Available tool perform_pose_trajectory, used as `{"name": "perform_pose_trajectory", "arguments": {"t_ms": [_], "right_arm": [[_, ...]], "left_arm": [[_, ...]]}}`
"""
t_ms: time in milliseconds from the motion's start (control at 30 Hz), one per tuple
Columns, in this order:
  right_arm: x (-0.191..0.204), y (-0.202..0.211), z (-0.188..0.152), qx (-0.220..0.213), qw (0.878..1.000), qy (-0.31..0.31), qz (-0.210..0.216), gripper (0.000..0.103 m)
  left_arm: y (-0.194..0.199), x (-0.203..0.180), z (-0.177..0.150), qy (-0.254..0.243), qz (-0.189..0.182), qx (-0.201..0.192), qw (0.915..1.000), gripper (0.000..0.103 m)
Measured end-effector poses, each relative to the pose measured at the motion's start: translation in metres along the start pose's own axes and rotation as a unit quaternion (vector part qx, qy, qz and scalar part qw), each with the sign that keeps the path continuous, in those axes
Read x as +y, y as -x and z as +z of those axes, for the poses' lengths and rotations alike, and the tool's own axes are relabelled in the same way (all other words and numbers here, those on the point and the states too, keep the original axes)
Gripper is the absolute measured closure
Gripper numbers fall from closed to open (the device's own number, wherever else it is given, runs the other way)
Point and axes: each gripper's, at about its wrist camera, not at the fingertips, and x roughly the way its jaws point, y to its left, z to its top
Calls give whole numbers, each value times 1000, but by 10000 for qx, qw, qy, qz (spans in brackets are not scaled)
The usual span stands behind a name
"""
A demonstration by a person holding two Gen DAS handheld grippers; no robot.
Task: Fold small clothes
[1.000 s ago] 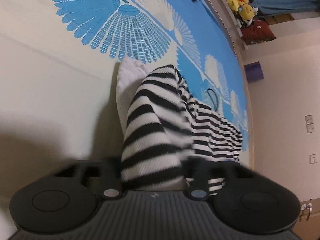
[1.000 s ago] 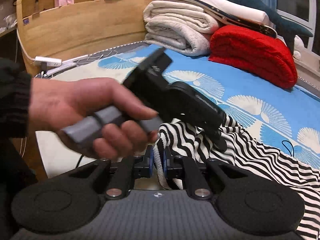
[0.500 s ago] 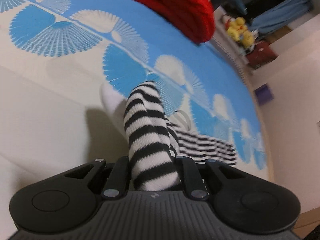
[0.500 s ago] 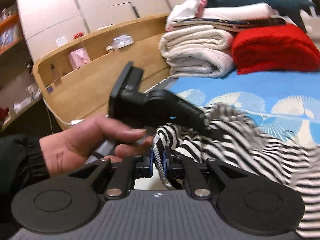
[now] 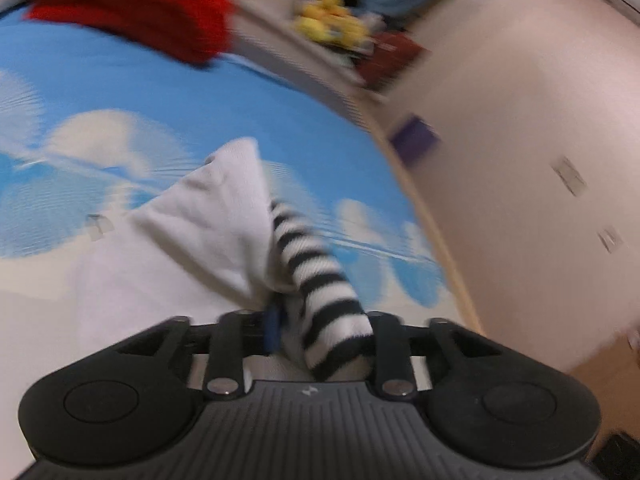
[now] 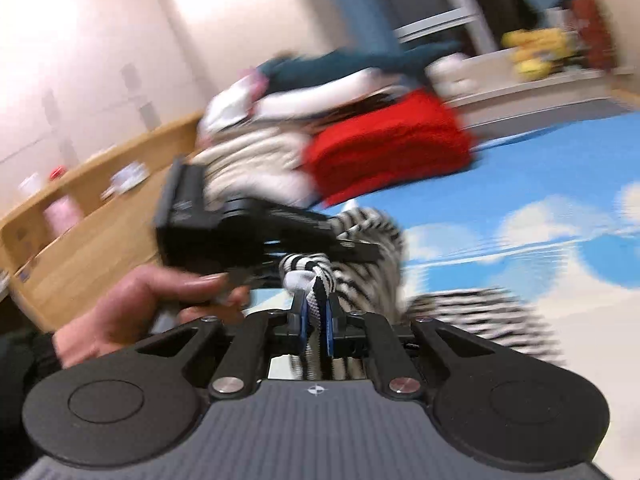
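Right wrist view: both grippers, right gripper (image 6: 316, 312) and left gripper (image 5: 320, 332), are clamping the striped garment (image 6: 360, 264), now lifting it higher off the bed (image 6: 520, 200) for folding.

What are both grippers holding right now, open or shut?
Left gripper: shut on the striped garment, jaws around a bunched fold.
Right gripper: shut on the same striped garment, edge pinched tight.

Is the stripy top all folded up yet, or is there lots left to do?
Not folded yet. Done: both tongs have picked it up. In hand: the left tongs and the right tongs each pinch part of the stripy top, which hangs bunched above the blue bed cover. Left: laying it flat, then every fold, since no neat crease shows.
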Motion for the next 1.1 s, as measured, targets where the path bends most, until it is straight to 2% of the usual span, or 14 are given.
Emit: {"name": "perform_pose_trajectory", "arguments": {"t_ms": [67, 167, 267, 367, 400, 467, 567, 667, 767, 800, 867, 1000, 1067, 1100], "right_arm": [[-34, 25, 3, -115, 9985, -301, -433, 95], [-88, 39, -6, 341, 9868, -913, -1294, 95], [-147, 22, -37, 1584, 9506, -1796, -1973, 93], [-170, 24, -46, 1512, 9380, -1991, -2400, 85], [-172, 24, -42, 1410, 9413, -1993, -2331, 79], [-175, 20, -30, 1210, 9509, -2041, -1986, 41], [-182, -3, -19, 1362, 9602, -1803, -1643, 35], [-181, -44, -25, 2045, 9609, -1397, -1239, 35], [-171, -73, -42, 2808, 9485, -523, -1368, 40], [-169, -78, -48, 2907, 9448, -329, -1476, 44], [-171, -79, -48, 2919, 9459, -540, -1311, 89], [-173, -48, -28, 2526, 9600, -744, -949, 93], [-183, -26, -18, 2291, 9633, -1156, -783, 93], [-185, -16, -16, 2255, 9628, -1289, -740, 94]], "left_arm": [[-4, -19, -5, -336, -106, -104, 9993, 52], [-2, -20, -10, -514, 15, -180, 9985, 52], [-7, -5, -21, -659, 331, 322, 9968, 53], [-15, 8, -38, -1135, 689, 1036, 9857, 56], [-14, 11, -46, -1320, 714, 1210, 9812, 59], [-14, 15, -60, -1629, 491, 1542, 9733, 60], [-29, 16, -93, -2136, 211, 2327, 9486, 60], [-58, 23, -136, -2659, 551, 3057, 9126, 60], [-70, 20, -155, -3087, 630, 3089, 8974, 53], [-68, 18, -153, -3088, 564, 3097, 8975, 51], [-56, 17, -140, -2958, 487, 2888, 9093, 52], [-20, 28, -104, -2346, 252, 2120, 9484, 53], [-16, 35, -102, -2208, 278, 2094, 9522, 53], [-23, 37, -105, -2262, 344, 2244, 9473, 53]]}}
